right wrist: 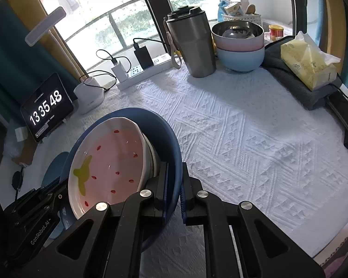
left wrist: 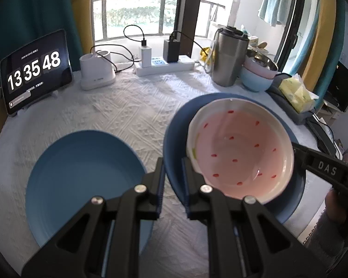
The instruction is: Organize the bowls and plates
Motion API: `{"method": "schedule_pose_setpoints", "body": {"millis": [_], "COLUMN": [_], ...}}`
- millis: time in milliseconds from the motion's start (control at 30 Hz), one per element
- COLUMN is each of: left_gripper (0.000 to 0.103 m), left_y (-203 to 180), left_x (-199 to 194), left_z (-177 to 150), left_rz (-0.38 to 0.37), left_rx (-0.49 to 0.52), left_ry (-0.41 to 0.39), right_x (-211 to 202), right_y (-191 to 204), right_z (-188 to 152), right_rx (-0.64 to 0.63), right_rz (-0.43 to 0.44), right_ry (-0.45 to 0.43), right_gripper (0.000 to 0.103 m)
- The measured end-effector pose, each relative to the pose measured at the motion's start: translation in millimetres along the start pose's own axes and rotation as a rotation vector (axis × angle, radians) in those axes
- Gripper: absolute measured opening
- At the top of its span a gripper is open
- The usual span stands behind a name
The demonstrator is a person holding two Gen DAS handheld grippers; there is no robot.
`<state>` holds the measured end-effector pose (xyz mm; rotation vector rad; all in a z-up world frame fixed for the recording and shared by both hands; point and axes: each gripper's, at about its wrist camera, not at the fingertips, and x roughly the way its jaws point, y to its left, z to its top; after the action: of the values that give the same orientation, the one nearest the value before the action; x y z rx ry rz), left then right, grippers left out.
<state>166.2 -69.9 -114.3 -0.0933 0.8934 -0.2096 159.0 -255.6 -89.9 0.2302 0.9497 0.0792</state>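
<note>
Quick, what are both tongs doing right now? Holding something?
Left tongs: closed on the left rim of the dark blue plate carrying the strawberry bowl.
Right tongs: closed on the same plate's opposite rim.

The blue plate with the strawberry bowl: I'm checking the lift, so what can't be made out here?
- Right wrist view: blue plate near rim hidden by right gripper.
- Left wrist view: its underside, hidden by the plate itself.
- Right wrist view: what sits under the strawberry bowl, only edges show.
</note>
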Motion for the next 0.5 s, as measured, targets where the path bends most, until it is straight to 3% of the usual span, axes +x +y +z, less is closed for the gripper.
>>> {"method": "schedule_pose_setpoints", "body": {"millis": [500], "left_gripper": [0.013], "left_y": [-2.7], "left_x": [-23.7], "left_z": [-4.7], "left_rz": [-0.014], "left_rx": [0.008], "left_ry": [-0.029], "right_x": [-22.6], "right_y": [4.2], "right_z": [-4.6], "right_rx": [-0.01], "right_rz": [-0.007], "right_ry": [-0.032], "right_gripper": [0.01]}}
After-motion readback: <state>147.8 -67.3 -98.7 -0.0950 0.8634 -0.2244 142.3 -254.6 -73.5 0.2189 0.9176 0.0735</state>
